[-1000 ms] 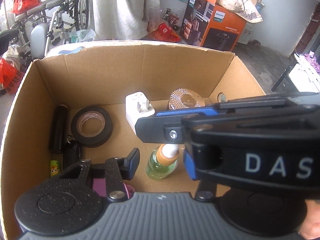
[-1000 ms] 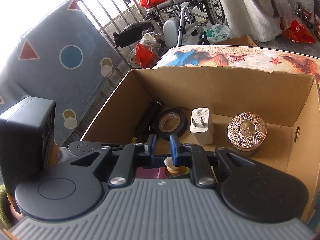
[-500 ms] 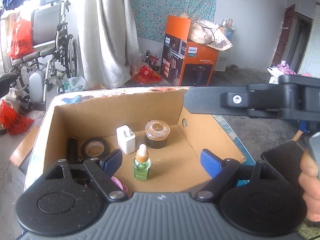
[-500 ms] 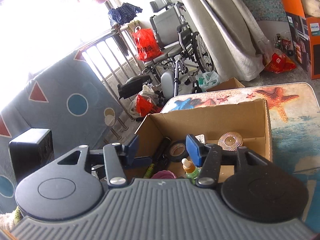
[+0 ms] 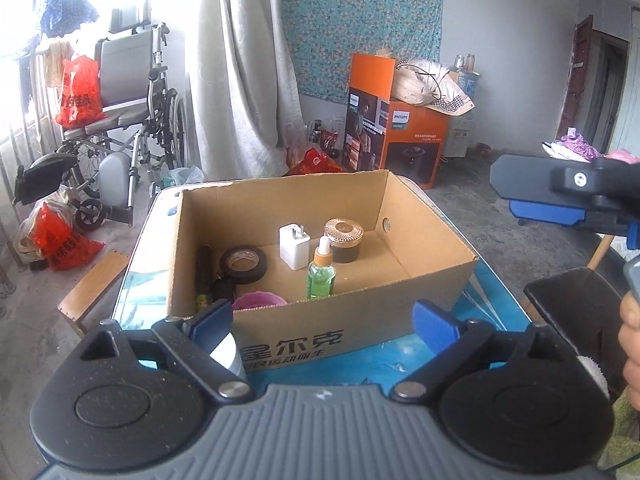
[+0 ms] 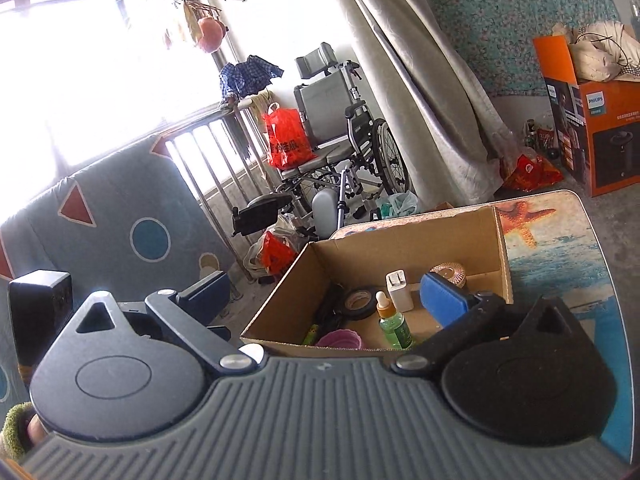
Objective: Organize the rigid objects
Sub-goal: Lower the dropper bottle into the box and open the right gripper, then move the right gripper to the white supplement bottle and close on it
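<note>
An open cardboard box (image 5: 360, 332) stands on the sea-print table (image 5: 492, 292). Inside it a green dropper bottle (image 5: 320, 278) stands upright, with a white charger (image 5: 294, 246), a black tape roll (image 5: 243, 265), a copper-lidded jar (image 5: 344, 238), a pink bowl (image 5: 258, 302) and a black cylinder (image 5: 204, 266) around it. My left gripper (image 5: 322, 322) hangs before the box's near wall, its jaws opening with nothing between them. In the right wrist view my right gripper (image 6: 324, 296) is above the box's near corner, jaws also opening and empty; the bottle (image 6: 394, 326) stands free below.
A grey-white round tin (image 5: 230, 354) lies on the table under my left finger. A wheelchair (image 5: 132, 120), red bags and a wooden stool (image 5: 92, 284) are on the floor to the left. An orange carton (image 5: 400, 136) stands behind the table. A black speaker (image 6: 40, 308) sits at the left.
Both grippers pulled back and up out of the box. The right jaws, shut at the dropper bottle's cap a second ago, opened wide and left it standing. The left jaws widened too.
</note>
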`<move>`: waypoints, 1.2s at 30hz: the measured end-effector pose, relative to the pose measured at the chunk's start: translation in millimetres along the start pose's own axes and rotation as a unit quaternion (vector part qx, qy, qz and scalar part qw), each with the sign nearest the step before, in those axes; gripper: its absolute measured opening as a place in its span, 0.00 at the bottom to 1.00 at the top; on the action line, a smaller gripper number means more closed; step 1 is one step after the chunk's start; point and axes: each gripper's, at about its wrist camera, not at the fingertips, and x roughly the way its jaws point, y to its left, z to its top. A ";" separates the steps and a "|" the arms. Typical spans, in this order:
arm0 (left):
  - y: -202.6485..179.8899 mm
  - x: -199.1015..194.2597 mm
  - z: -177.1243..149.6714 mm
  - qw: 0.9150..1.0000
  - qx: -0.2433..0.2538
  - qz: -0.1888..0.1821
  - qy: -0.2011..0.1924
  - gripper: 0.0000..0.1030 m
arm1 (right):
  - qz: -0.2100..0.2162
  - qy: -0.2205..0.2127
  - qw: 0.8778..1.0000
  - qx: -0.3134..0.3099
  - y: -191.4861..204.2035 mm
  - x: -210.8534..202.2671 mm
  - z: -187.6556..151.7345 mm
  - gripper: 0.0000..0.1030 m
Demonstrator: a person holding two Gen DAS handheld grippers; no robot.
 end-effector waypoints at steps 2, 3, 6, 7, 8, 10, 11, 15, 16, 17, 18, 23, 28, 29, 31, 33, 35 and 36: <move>3.7 -3.4 -6.5 1.000 0.000 0.007 -0.004 0.95 | 0.005 0.008 1.000 0.014 2.6 3.5 -7.1 0.99; 8.1 -5.1 -11.9 1.000 0.000 0.013 -0.006 0.96 | 0.009 0.012 1.000 0.019 4.3 5.8 -10.1 0.99; 15.6 -2.2 -19.7 1.000 -0.002 0.029 -0.003 0.96 | 0.013 0.023 0.999 0.027 8.7 13.5 -19.4 0.99; 20.0 -0.2 -23.7 0.999 -0.004 0.034 -0.001 0.96 | 0.013 0.030 0.999 0.027 11.8 19.9 -22.9 0.99; 22.8 1.5 -26.6 0.999 -0.006 0.040 -0.001 0.96 | 0.013 0.037 0.999 0.027 14.2 25.9 -25.5 0.99; 26.9 5.6 -31.9 0.999 -0.005 0.052 -0.001 0.96 | 0.015 0.053 0.998 0.026 19.9 40.4 -31.3 0.99; 29.1 8.6 -34.7 0.998 -0.005 0.057 0.000 0.96 | 0.016 0.062 0.998 0.024 21.5 46.2 -34.3 0.99; 39.1 22.3 -45.5 0.997 -0.006 0.070 0.003 0.96 | 0.027 0.104 0.994 0.012 33.9 83.0 -44.5 0.99; 41.9 26.4 -47.9 0.997 -0.007 0.073 0.002 0.96 | 0.030 0.113 0.993 0.009 37.4 92.0 -47.3 0.99; 44.6 31.0 -49.2 0.997 -0.007 0.076 0.004 0.96 | 0.032 0.123 0.992 0.006 43.2 103.8 -48.6 0.99; 46.7 35.1 -50.8 0.997 -0.007 0.080 0.005 0.96 | 0.034 0.130 0.991 0.004 45.8 110.5 -49.0 0.99; 61.3 56.9 -57.8 0.996 -0.014 0.083 0.015 0.95 | 0.043 0.158 0.986 -0.016 64.4 149.3 -54.5 0.98; 77.7 71.8 -63.5 0.997 -0.032 0.066 0.020 0.89 | 0.043 0.177 0.983 -0.017 74.4 182.0 -60.0 0.97; 79.6 73.9 -64.7 0.997 -0.033 0.064 0.021 0.87 | 0.045 0.181 0.982 -0.014 75.2 187.8 -61.2 0.95; 83.2 76.4 -67.2 0.997 -0.035 0.059 0.021 0.83 | 0.055 0.191 0.980 -0.002 73.6 196.6 -64.2 0.93; 86.3 79.0 -70.3 0.998 -0.037 0.056 0.021 0.77 | 0.065 0.199 0.978 0.011 72.8 205.3 -67.6 0.90; 88.1 80.6 -73.0 0.998 -0.038 0.051 0.018 0.67 | 0.069 0.205 0.976 0.023 71.5 212.4 -70.5 0.84; 89.2 81.3 -73.7 0.998 -0.040 0.050 0.019 0.65 | 0.071 0.209 0.975 0.033 70.1 216.0 -72.0 0.78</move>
